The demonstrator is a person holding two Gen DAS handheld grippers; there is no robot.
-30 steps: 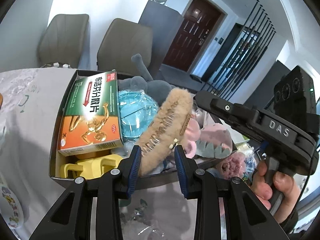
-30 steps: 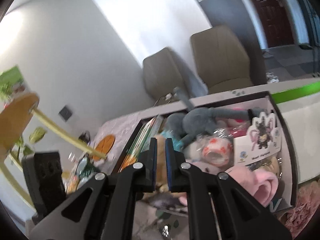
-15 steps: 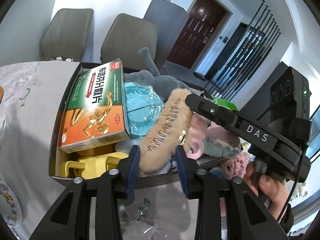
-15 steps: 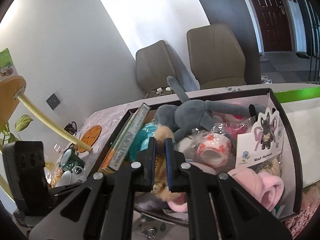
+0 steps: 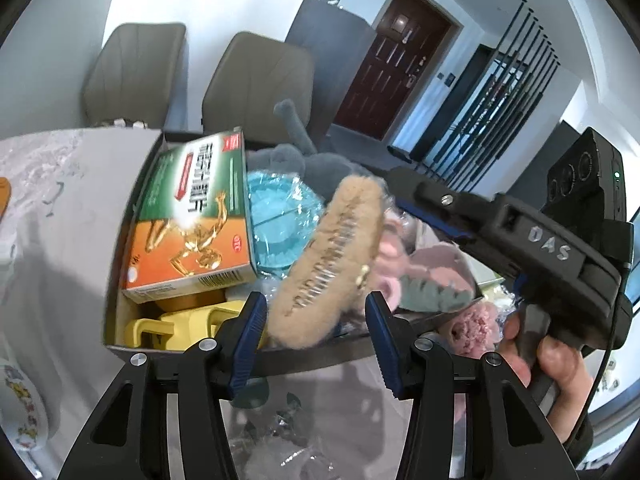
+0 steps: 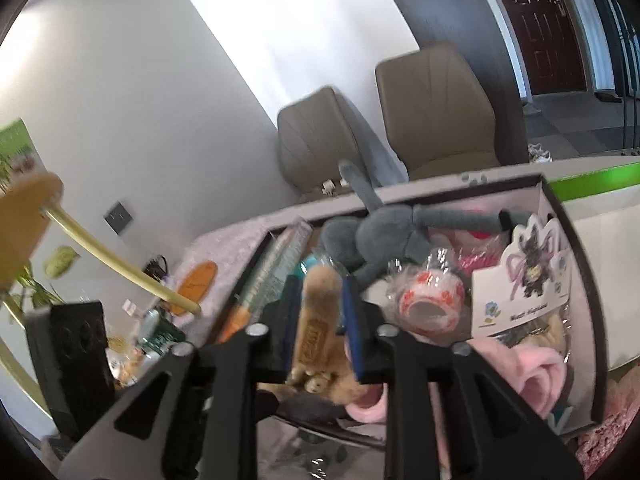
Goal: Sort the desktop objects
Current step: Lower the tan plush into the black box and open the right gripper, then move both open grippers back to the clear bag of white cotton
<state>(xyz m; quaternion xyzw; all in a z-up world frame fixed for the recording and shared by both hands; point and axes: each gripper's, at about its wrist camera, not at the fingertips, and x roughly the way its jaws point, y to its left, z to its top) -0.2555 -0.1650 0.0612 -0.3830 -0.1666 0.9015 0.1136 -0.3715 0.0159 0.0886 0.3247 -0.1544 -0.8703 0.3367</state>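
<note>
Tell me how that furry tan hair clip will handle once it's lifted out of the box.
The furry tan hair clip likely stays stiff: it keeps its long straight shape while leaning on other items. Probably light, perched atop soft toys. Its plush cover may slip between the right gripper, whose fingers bracket it.

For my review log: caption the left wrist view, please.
Open left tool brackets a furry tan hair clip over a cluttered box.

Two chairs (image 5: 136,72), one box (image 5: 120,272), one medicine carton (image 5: 192,216), one grey plush (image 6: 384,236).
</note>
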